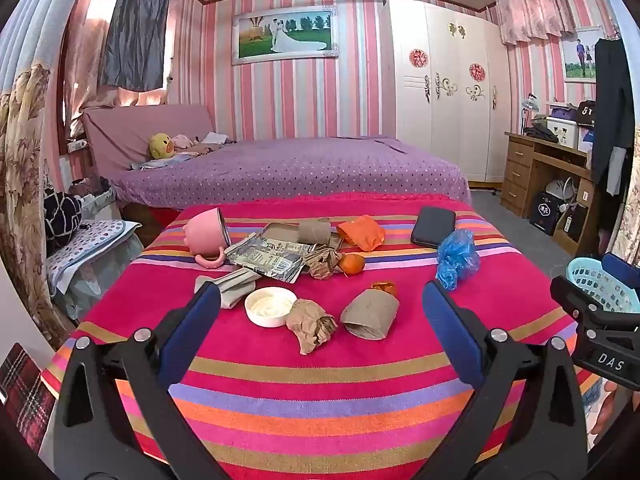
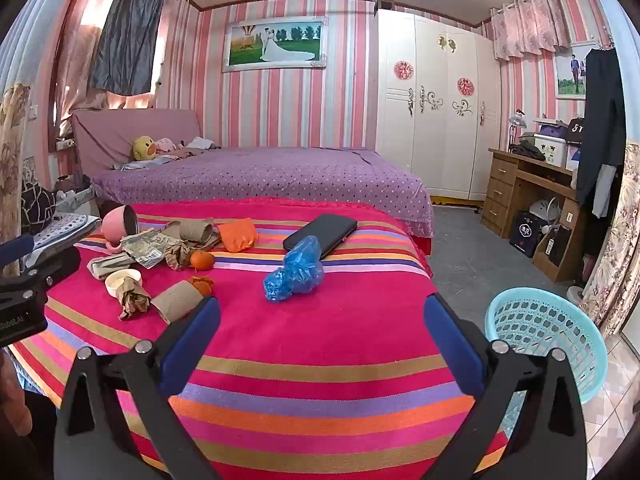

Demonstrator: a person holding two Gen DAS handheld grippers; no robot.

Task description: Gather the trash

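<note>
Off the striped table's [image 2: 320, 344] right edge sits a teal basket [image 2: 540, 332] — looks bare inside; blue bag [image 2: 294, 270], phone [image 2: 320, 234], paper scraps [image 1: 310, 324] scattered about — both grippers [image 1: 320, 308] [image 2: 322, 320] spread wide, holding nothing.

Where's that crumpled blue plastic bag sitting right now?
The blue plastic bag lies on the striped cloth, right of the paper clutter, just in front of the black phone and touching its near edge.
</note>
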